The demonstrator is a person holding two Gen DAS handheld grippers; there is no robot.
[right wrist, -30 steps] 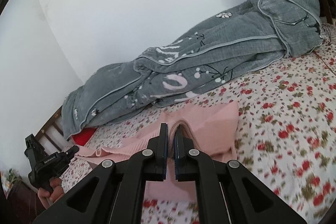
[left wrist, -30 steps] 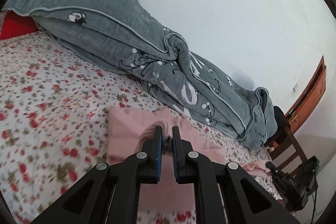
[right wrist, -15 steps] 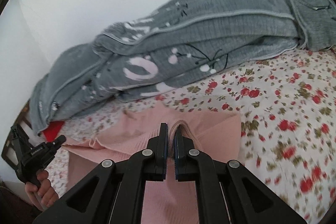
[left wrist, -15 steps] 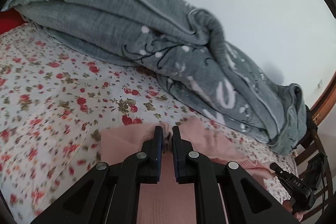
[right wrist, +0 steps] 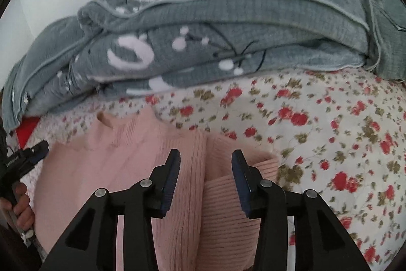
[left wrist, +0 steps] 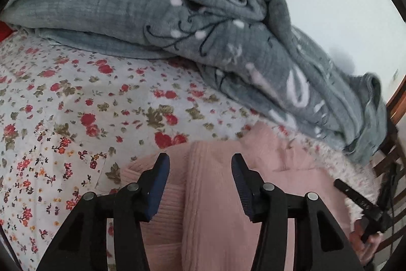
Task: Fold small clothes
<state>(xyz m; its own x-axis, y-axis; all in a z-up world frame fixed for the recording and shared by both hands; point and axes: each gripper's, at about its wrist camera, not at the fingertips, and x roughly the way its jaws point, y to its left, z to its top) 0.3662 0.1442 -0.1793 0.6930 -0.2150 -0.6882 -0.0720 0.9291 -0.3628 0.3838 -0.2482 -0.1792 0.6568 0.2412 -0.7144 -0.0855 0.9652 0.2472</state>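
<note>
A pink ribbed knit garment lies folded over on the floral bedsheet. It also shows in the right wrist view, with a folded edge between the fingers. My left gripper is open just above the garment's left side, holding nothing. My right gripper is open just above the garment's right side, holding nothing. The right gripper appears at the lower right of the left wrist view, and the left gripper at the left edge of the right wrist view.
A bulky grey quilt with white and black embroidery lies along the wall behind the garment; it also shows in the right wrist view. A red item peeks from under it. A wooden headboard stands at the far right.
Both grippers carried a pinched fold of the pink garment toward the quilt and down, then opened and let it go. The garment now lies folded on the sheet.
</note>
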